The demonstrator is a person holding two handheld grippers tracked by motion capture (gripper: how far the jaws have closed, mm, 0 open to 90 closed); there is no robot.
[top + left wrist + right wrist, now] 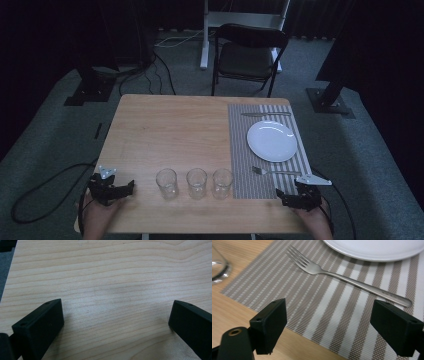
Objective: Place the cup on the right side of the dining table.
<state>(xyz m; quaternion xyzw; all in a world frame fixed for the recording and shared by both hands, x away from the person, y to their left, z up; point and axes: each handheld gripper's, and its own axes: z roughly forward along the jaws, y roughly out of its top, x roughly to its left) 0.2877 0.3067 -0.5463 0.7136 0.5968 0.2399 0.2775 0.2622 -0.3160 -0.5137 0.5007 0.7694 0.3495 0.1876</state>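
Three clear glasses stand in a row near the table's front edge: left glass (pixel 166 183), middle glass (pixel 196 182), right glass (pixel 222 182). A striped placemat (pixel 240 150) on the right half carries a white plate (pixel 271 141), a fork (pixel 275 172) in front of it and a knife (pixel 265 114) behind it. My left gripper (pixel 131 187) rests open at the front left corner, over bare wood (pixel 117 290). My right gripper (pixel 278 196) is open at the placemat's front edge. Between its jaws lies the placemat (pixel 329 315), with the fork (pixel 352 281) just beyond.
A dark folding chair (pixel 248 57) stands behind the wooden table (pixel 170 130), with a white stand (pixel 205 35) and cables on the carpet. Black stand bases sit at left (pixel 90 87) and right (pixel 330 97). One glass's base (pixel 219 271) is at the right gripper view's left edge.
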